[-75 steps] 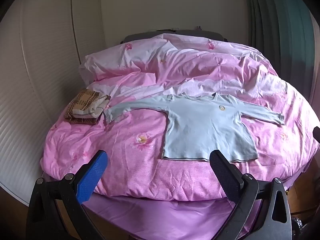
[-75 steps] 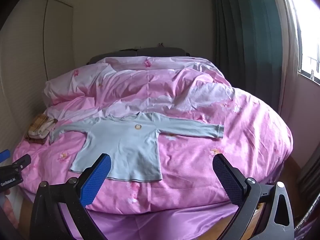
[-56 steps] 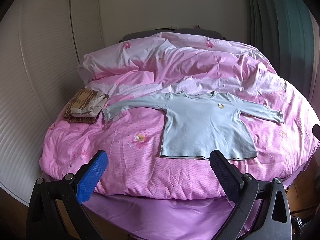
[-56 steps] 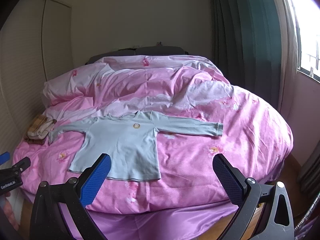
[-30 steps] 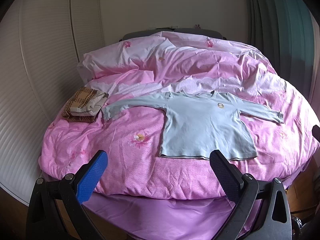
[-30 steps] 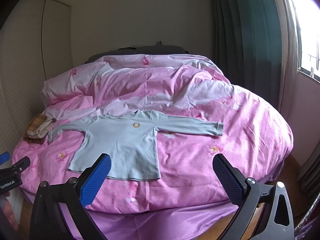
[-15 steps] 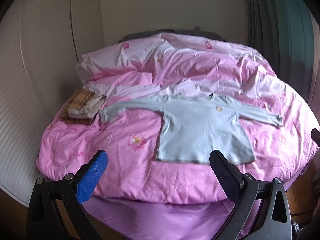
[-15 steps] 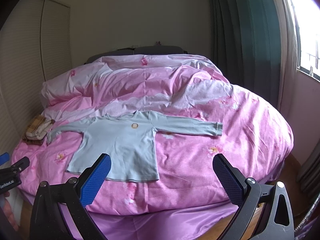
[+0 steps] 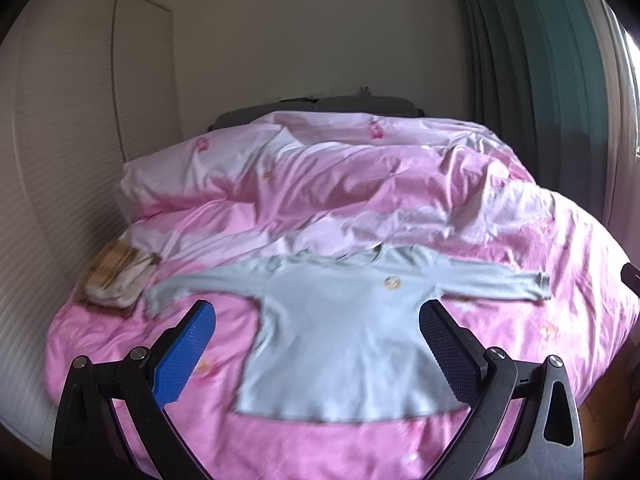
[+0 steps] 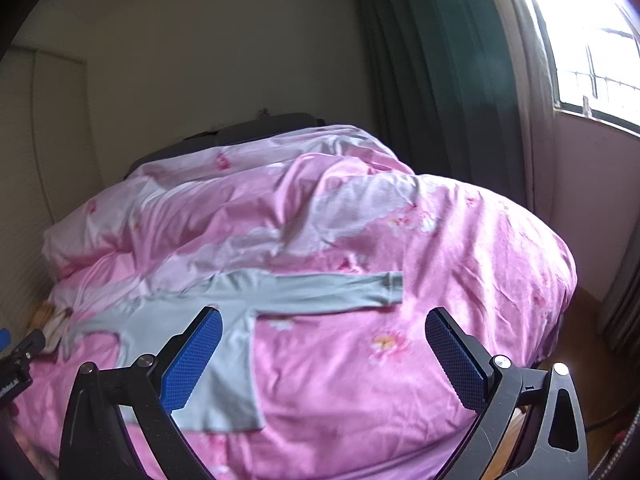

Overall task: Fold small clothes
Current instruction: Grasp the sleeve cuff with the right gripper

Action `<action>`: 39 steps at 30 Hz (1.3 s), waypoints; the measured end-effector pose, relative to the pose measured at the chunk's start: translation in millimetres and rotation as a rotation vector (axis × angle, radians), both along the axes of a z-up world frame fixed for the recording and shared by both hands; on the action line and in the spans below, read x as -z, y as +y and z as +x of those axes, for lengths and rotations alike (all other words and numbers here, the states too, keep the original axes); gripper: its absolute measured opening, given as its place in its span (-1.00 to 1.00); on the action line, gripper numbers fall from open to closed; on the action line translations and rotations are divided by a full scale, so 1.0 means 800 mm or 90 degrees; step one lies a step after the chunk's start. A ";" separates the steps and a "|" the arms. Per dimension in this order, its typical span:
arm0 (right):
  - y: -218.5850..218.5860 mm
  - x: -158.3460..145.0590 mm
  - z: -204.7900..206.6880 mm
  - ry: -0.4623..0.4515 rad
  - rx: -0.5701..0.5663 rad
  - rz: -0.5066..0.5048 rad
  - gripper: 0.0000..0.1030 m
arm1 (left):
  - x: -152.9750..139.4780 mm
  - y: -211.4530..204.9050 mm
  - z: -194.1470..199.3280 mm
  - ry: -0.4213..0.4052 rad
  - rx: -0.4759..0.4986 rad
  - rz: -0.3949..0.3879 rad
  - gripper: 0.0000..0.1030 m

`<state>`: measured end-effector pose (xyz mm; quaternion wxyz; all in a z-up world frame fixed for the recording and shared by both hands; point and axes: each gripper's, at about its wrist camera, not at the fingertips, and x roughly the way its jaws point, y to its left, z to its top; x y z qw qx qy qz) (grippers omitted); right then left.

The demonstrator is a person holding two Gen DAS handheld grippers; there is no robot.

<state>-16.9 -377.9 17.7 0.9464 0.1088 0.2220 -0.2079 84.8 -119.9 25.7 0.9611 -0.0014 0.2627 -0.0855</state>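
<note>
A small light blue long-sleeved shirt (image 9: 344, 332) lies flat, front up, sleeves spread, on a pink duvet (image 9: 360, 184). My left gripper (image 9: 316, 354) is open and empty, above the shirt's body near its hem. The shirt also shows in the right wrist view (image 10: 224, 332), with its right sleeve (image 10: 332, 292) stretched out toward the bed's right side. My right gripper (image 10: 320, 356) is open and empty, above the duvet just below that sleeve.
A folded brown and cream checked cloth (image 9: 114, 280) lies at the bed's left edge beside the left sleeve. A white wardrobe (image 9: 60, 160) stands at the left. Dark green curtains (image 10: 440, 80) and a window (image 10: 592, 40) are at the right. A dark headboard (image 9: 320, 108) is at the far end.
Both grippers have moved forward over the bed toward the shirt; the right view has swung right toward the outstretched sleeve. The shirt has not moved.
</note>
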 end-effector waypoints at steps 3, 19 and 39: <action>-0.037 0.008 0.019 -0.011 0.014 0.000 0.97 | 0.005 -0.034 0.021 -0.011 0.007 0.001 1.00; -0.223 0.122 0.158 0.032 -0.042 0.029 0.06 | 0.092 -0.245 0.143 -0.011 -0.007 0.016 1.00; -0.340 0.251 0.272 0.109 -0.163 0.198 -0.32 | 0.161 -0.319 0.219 0.038 -0.034 0.057 1.00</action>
